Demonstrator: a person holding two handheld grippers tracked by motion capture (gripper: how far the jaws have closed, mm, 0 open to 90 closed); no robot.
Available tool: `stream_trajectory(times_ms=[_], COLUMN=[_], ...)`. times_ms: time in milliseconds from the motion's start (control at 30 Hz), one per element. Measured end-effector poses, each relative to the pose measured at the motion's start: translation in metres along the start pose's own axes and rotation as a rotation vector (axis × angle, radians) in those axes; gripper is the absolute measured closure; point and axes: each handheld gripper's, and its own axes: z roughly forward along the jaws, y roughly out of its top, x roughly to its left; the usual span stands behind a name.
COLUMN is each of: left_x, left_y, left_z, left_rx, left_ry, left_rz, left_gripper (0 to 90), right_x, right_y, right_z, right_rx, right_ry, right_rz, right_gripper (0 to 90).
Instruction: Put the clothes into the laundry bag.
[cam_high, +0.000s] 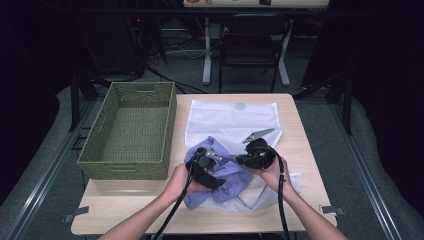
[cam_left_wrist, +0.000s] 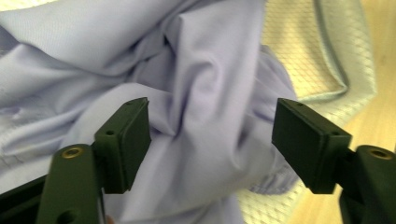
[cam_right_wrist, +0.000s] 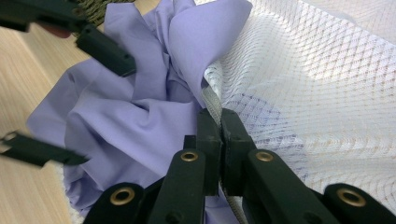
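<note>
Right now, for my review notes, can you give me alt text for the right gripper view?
The right gripper is shut on the zipper edge of a white mesh laundry bag, holding its mouth up beside a crumpled lilac cloth garment that lies partly inside it. The left gripper, jaws apart, hovers over the garment at the left, above the pale wooden table.

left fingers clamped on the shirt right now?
No. In the left gripper view the left gripper stands open, its fingers apart with the lilac shirt loose between them.
</note>
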Motion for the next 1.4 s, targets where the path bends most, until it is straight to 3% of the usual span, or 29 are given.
stream_trajectory(times_ms=[133,200,300,367,433,633,700,767,800,900,967,1000,1100,1267,1400], left_x=[-0.012,-0.015,-0.012,-0.008,-0.005,-0.001,0.001,0.001,0.001,0.004,0.006,0.007,0.007,0.003,0.009], left_y=[-0.005,-0.007,-0.012,-0.012,-0.009,0.009,0.014,0.016,0.017,0.011,0.008,0.008,0.010,0.006,0.000], left_z=[0.023,0.034,0.042,0.041,0.035,0.005,0.004,0.014,0.022,0.047,0.052,0.050,0.037,0.009,-0.009], left_rx=[0.085,0.116,0.108,0.089,0.061,-0.085,-0.124,-0.120,-0.097,-0.052,-0.034,-0.038,-0.048,-0.067,-0.064], left_ry=[0.015,0.062,0.059,0.042,0.050,0.063,0.063,0.060,0.072,0.057,0.049,0.029,0.040,0.104,0.147], left_rz=[0.043,0.066,0.065,0.052,0.044,-0.007,-0.028,-0.039,-0.037,-0.042,-0.027,-0.027,-0.014,-0.014,-0.036], left_gripper=[28.4,40.5,61.4,74.5,80.2,82.0,82.1,82.2,82.0,79.4,75.9,73.7,62.5,37.0,24.7], right_x=[0.000,0.002,0.001,0.001,0.002,0.007,0.008,0.008,0.008,0.008,0.007,0.006,0.002,0.002,0.002], right_y=[0.000,0.000,-0.001,0.000,0.001,0.006,0.008,0.009,0.008,0.005,0.002,0.000,-0.001,-0.001,-0.001], right_z=[0.002,0.002,0.001,0.000,-0.001,-0.013,-0.016,-0.016,-0.016,-0.011,-0.006,-0.005,-0.003,-0.005,-0.005], right_rx=[0.009,0.013,0.013,0.008,0.003,-0.031,-0.046,-0.049,-0.042,-0.024,-0.006,0.000,0.004,0.001,0.001], right_ry=[0.004,0.000,0.006,0.009,0.006,0.004,0.003,0.002,0.003,0.008,0.009,0.011,0.009,0.006,0.007], right_rz=[0.007,-0.003,-0.002,-0.004,-0.005,-0.013,-0.013,-0.012,-0.007,0.002,0.002,0.004,0.012,0.009,0.008], right_gripper=[88.6,88.6,88.6,88.7,88.7,88.7,88.6,88.7,88.7,88.7,88.6,88.6,88.7,88.6,88.6])
